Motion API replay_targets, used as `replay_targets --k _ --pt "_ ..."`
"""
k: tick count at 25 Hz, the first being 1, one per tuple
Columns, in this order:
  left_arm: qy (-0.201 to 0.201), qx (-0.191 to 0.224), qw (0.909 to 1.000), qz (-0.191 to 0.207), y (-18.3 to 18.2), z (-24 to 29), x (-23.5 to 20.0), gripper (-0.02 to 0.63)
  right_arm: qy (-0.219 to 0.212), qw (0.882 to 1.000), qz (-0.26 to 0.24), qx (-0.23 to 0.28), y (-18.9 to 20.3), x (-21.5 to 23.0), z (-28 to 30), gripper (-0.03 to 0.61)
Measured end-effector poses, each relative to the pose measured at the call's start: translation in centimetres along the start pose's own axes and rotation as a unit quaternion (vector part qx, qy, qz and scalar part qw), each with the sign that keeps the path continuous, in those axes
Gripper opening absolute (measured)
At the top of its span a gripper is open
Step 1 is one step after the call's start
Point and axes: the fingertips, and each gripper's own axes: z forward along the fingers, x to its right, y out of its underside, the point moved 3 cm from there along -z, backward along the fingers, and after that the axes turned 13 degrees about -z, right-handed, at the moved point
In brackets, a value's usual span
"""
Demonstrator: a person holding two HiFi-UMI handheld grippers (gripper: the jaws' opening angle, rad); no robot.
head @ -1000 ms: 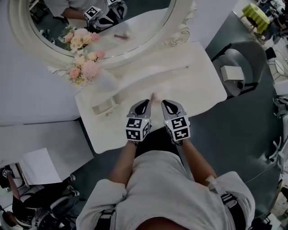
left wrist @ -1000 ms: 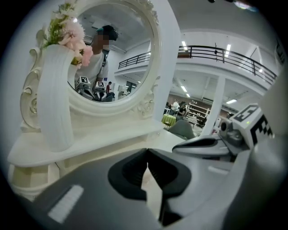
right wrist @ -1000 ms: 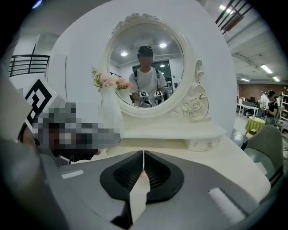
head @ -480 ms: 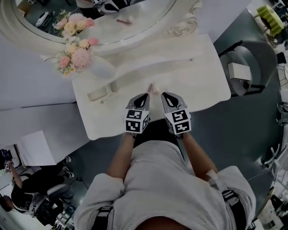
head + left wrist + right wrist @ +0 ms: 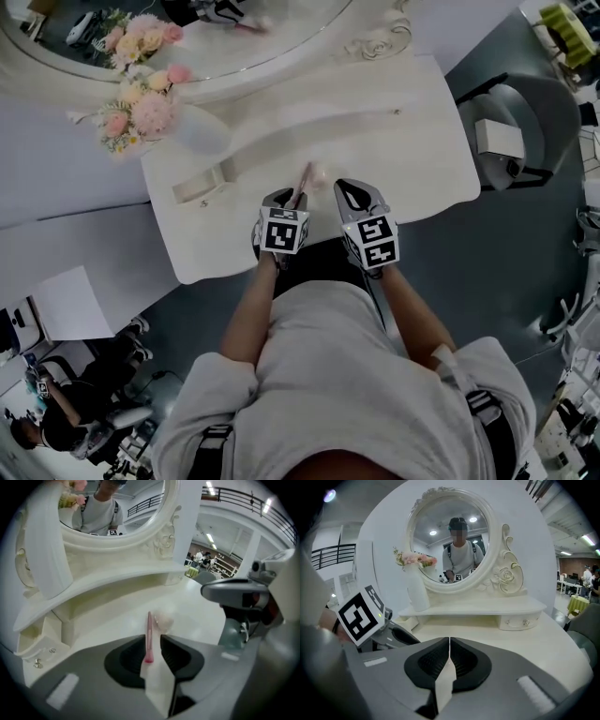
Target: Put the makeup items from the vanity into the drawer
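Note:
A pink-handled makeup brush [image 5: 149, 637] with a pale fluffy head [image 5: 164, 619] lies between the jaws of my left gripper [image 5: 153, 643]. The jaws have just been opening: the handle rests by the left jaw, with a gap to the right jaw. In the head view the brush [image 5: 306, 175] sticks out past the left gripper [image 5: 287, 198] over the white vanity top [image 5: 412, 159]. My right gripper [image 5: 449, 641] is shut and empty, just right of the left one [image 5: 349, 194]. A small drawer [image 5: 199, 187] stands open at the left end of the vanity's shelf.
A white vase of pink flowers [image 5: 187, 131] stands at the vanity's back left under the oval mirror [image 5: 450, 541]. The shelf's right drawer [image 5: 519, 620] is closed. A grey chair [image 5: 511, 131] stands to the right of the vanity.
The left gripper has dipped steeply down toward the vanity top, and the brush now shows further past its tips. The right gripper has hardly shifted.

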Motion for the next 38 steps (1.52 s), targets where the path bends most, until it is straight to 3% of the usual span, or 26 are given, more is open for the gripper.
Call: replay_targets --k 12,19,21,25,32,38 --pt "-0.027 -0.076 0.9958 0.043 1.6 3.4 -0.6 0.101 0.022 1.000 0.017 -0.003 0.3 2.1 -0.6 0.006" --pt "-0.034 -0.091 0.9943 0.044 1.5 3.9 -0.6 0.095 0.024 1.000 0.019 -0.003 0.2 2.8 -0.7 0.002" --pt "-0.037 -0.088 0.9944 0.045 1.4 3.8 -0.7 0.044 0.022 1.000 0.018 -0.001 0.0 2.9 -0.6 0.002" --pt "-0.049 -0.078 0.9942 0.055 1.2 3.4 -1.0 0.043 0.011 1.000 0.011 0.007 -0.6 2.7 -0.2 0.002" --pt "-0.068 -0.035 0.9967 0.028 -0.4 1.2 -1.8 0.043 -0.023 1.000 0.000 0.020 -1.7 1.6 0.9 0.000" --pt "-0.073 -0.002 0.9969 0.029 -1.8 -1.5 -3.3 0.043 -0.052 0.998 -0.018 0.031 -4.0 -0.7 2.5 0.000"
